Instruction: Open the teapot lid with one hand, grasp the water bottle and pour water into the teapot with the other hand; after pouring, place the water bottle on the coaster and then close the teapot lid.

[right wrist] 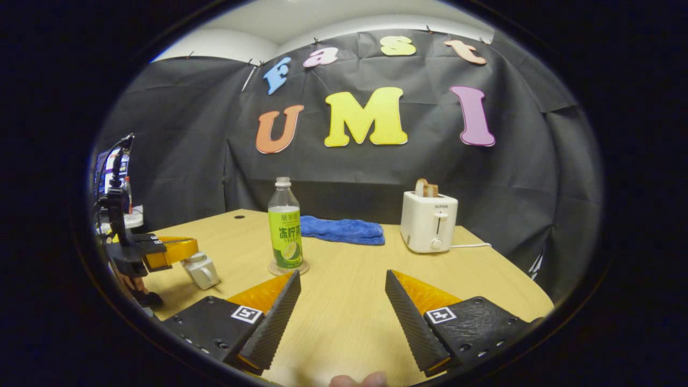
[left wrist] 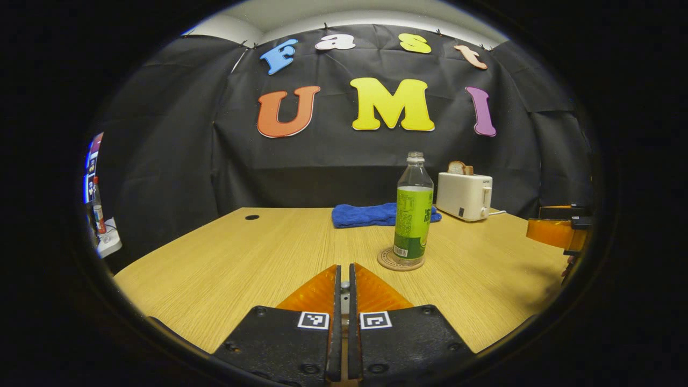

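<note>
An uncapped clear water bottle [left wrist: 413, 215] [right wrist: 285, 226] with a green label stands upright on a round coaster [left wrist: 384, 260] [right wrist: 305, 267] mid-table. In the left gripper view my left gripper [left wrist: 344, 267] is shut in front of the bottle, with a small grey piece pinched in the narrow gap. The right gripper view shows that gripper [right wrist: 191, 250] at the far left above the table, with a pale teapot lid [right wrist: 201, 271] hanging tilted from its tips. My right gripper [right wrist: 342, 275] is open and holds nothing, low over the table to the right of the bottle. One of its fingers [left wrist: 548, 232] shows at the right edge.
The wooden table [left wrist: 242, 252] [right wrist: 349, 258] carries a folded blue cloth [left wrist: 365, 215] [right wrist: 344, 230] behind the bottle. A white toaster [left wrist: 465, 196] [right wrist: 429, 220] with bread in it stands at the back right, its cord trailing right. Black cloth walls the booth.
</note>
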### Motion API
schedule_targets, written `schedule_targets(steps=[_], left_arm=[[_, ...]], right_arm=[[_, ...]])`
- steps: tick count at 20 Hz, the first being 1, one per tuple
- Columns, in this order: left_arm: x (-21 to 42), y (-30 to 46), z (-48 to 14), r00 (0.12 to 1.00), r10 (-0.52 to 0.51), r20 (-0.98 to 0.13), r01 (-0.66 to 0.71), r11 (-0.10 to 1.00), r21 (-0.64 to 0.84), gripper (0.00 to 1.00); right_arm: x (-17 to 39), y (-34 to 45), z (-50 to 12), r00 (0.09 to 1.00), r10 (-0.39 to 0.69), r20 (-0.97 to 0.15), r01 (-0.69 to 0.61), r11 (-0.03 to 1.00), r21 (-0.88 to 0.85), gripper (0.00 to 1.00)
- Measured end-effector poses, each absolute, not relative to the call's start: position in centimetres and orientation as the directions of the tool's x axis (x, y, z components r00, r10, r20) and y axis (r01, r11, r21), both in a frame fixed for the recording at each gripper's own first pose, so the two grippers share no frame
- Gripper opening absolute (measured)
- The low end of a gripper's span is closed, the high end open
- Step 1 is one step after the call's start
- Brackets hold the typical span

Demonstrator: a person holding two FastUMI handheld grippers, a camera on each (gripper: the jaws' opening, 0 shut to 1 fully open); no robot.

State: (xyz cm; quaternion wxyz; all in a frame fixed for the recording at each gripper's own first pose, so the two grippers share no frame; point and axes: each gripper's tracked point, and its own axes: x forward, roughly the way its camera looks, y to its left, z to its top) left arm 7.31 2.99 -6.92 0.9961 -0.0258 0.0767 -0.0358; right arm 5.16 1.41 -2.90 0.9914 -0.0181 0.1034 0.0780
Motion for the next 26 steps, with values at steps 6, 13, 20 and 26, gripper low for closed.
schedule_targets(steps=[6, 13, 20, 26], left_arm=[[7.1, 3.5, -5.6, 0.992, -0.041, -0.120, 0.036, 0.998, -0.049, 0.28], [5.0, 5.4, 0.0, 0.999, 0.021, -0.024, -0.022, 0.999, -0.040, 1.00], [1.3, 2.6, 7.7, 0.994, -0.022, 0.106, 0.026, 0.999, -0.045, 0.99], [-0.6, -0.1, 7.2, 0.993, -0.056, 0.099, 0.059, 0.998, -0.028, 0.99]], right_arm=[[4.6, 0.6, -3.2, 0.967, 0.140, -0.214, -0.134, 0.990, 0.040, 0.95], [3.7, -1.7, -1.6, 0.981, 0.082, -0.177, -0.076, 0.996, 0.041, 0.94], [1.7, -4.2, 4.5, 0.999, -0.022, -0.039, 0.024, 0.999, 0.034, 0.96], [-0.8, -3.3, 5.9, 0.998, -0.058, 0.021, 0.058, 0.998, -0.019, 0.96]])
